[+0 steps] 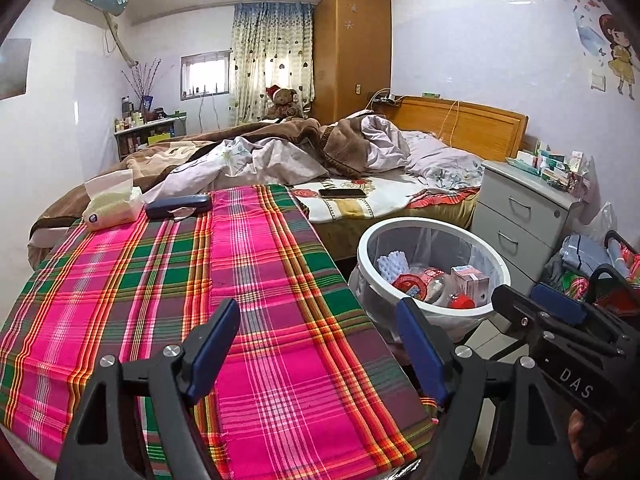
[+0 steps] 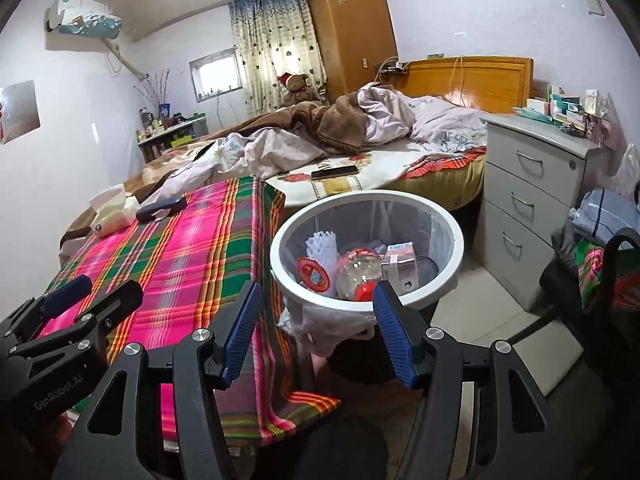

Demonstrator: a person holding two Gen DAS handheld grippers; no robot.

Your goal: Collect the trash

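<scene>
A white-rimmed trash bin [image 1: 370,240] [image 2: 280,258] with a clear liner stands on the floor beside the table. In it lie a white foam net [image 2: 322,248], a red-lidded cup [image 2: 314,274], a clear bottle with a red cap [image 2: 358,276] and a pink carton [image 2: 400,260]. My left gripper [image 1: 316,320] [image 2: 96,286] hovers open over the plaid tablecloth, empty. My right gripper [image 2: 316,292] [image 1: 560,284] is open too, just before the bin's near rim, with nothing between its blue pads [image 2: 390,320].
On the far end of the plaid table [image 1: 160,300] lie a tissue pack [image 1: 112,204] and a dark blue case [image 1: 178,205] with a paper scrap. Behind it is a bed with a phone [image 1: 343,193]. A grey drawer unit [image 2: 532,208] and bags stand right.
</scene>
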